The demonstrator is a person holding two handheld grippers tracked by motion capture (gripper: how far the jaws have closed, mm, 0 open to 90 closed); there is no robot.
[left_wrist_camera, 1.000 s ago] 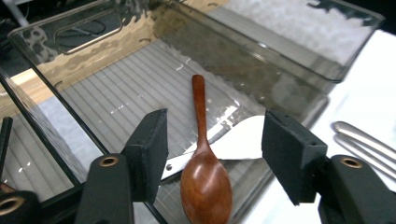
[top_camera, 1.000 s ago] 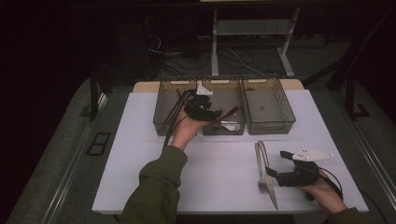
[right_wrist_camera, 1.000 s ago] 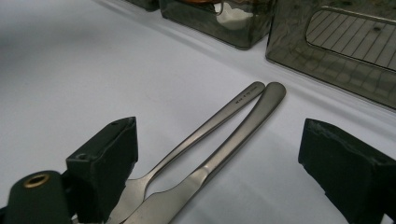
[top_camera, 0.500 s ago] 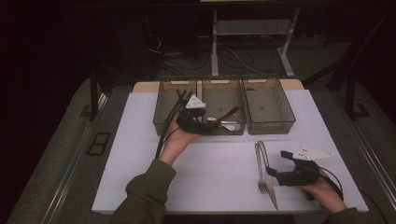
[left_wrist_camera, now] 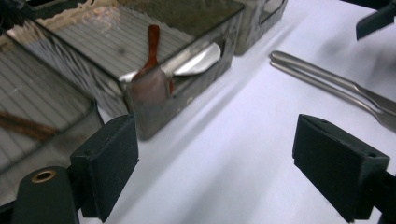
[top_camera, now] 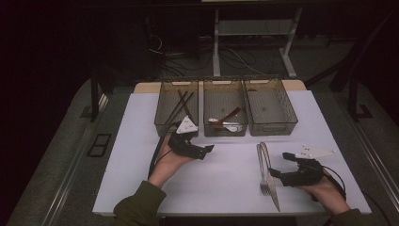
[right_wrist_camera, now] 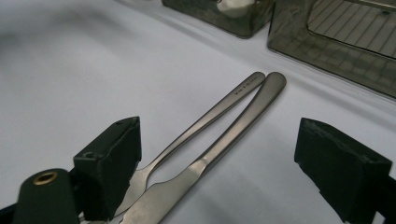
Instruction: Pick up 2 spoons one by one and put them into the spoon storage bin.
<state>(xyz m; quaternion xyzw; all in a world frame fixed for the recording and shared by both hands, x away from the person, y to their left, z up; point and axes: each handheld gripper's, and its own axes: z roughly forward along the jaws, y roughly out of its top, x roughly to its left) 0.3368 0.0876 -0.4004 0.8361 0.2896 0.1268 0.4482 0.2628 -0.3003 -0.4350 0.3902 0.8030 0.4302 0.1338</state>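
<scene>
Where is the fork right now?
High view: the fork lies on the white mat, right side, touching the knife, just left of the right claw.

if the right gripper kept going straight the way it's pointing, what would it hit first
Probably the fork and knife lying side by side on the table, between the open jaws of the right gripper.

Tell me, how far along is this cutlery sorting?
Partly done, it seems. The chopsticks lie in the left bin and the spoons in the middle bin. The right bin looks empty. Nothing is gripped: the left gripper is open above the table, and the open right gripper sits by the fork and knife, both not yet binned.
</scene>
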